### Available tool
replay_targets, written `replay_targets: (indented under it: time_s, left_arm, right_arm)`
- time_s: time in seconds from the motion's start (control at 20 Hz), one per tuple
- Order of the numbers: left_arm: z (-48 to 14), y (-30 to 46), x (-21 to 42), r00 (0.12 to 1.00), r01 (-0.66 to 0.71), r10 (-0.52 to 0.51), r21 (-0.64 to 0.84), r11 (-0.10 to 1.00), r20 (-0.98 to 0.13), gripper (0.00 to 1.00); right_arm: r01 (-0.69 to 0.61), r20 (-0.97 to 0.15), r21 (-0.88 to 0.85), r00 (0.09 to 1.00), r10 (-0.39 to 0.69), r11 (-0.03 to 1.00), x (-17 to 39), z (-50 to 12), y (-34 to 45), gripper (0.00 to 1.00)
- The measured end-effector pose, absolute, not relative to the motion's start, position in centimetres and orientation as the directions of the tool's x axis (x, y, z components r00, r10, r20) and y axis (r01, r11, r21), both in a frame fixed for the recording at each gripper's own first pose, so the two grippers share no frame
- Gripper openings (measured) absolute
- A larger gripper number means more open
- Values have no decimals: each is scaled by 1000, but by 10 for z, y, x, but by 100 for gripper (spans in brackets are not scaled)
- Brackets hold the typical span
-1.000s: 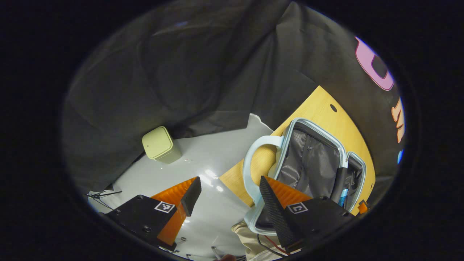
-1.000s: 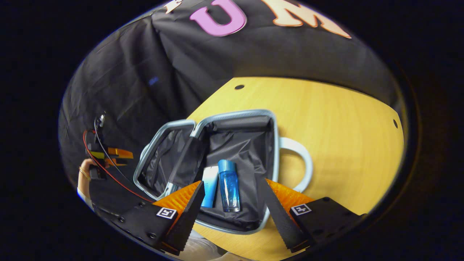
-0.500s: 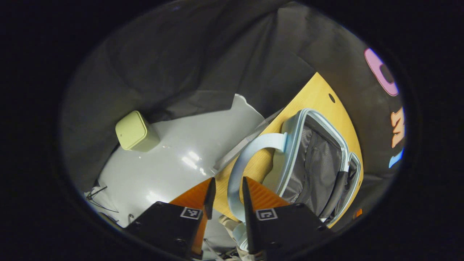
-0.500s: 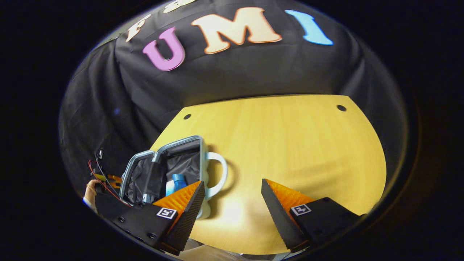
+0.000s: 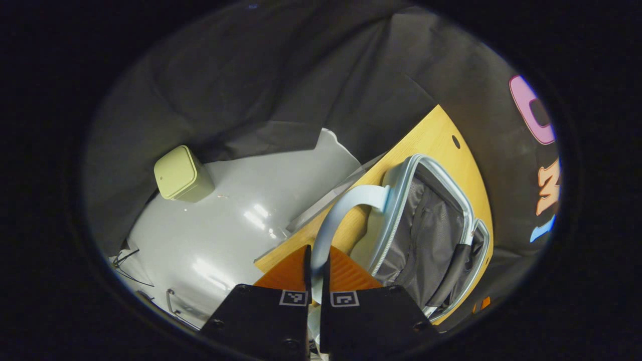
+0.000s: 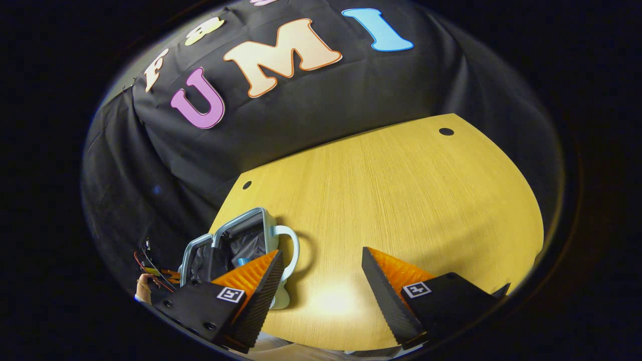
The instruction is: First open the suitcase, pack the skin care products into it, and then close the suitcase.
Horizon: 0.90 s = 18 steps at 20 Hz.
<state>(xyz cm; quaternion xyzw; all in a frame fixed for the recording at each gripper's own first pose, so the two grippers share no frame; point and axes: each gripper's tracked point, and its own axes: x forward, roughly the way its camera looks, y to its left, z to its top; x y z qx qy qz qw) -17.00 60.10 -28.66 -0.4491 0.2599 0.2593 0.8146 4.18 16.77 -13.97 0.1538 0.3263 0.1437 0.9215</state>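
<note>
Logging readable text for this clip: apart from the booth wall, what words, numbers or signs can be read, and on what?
No readable words or numbers.
Left gripper and right gripper: square coded markers, a pattern, not text.
Suitcase and its handle: no print visible.
Blue bottle inside the suitcase: too small to read.

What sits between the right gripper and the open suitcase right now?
Bare wooden table. In the right gripper view, the right gripper hangs open above it, the suitcase off beside one finger.
</note>
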Motion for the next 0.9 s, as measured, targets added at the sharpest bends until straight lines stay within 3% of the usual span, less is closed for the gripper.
replay_targets:
  time_s: [0.4,0.9]
  left_arm:
    - [-200,577,-184,777,-608,233,-603,516,-585,0]
    - [-87,490,-186,741,-603,333,-361,711,-583,0]
  right_arm:
    - [-190,-532,419,741,410,888,41,-135,161,98]
    - [-181,-462,518,763,452,836,40,-133,122,98]
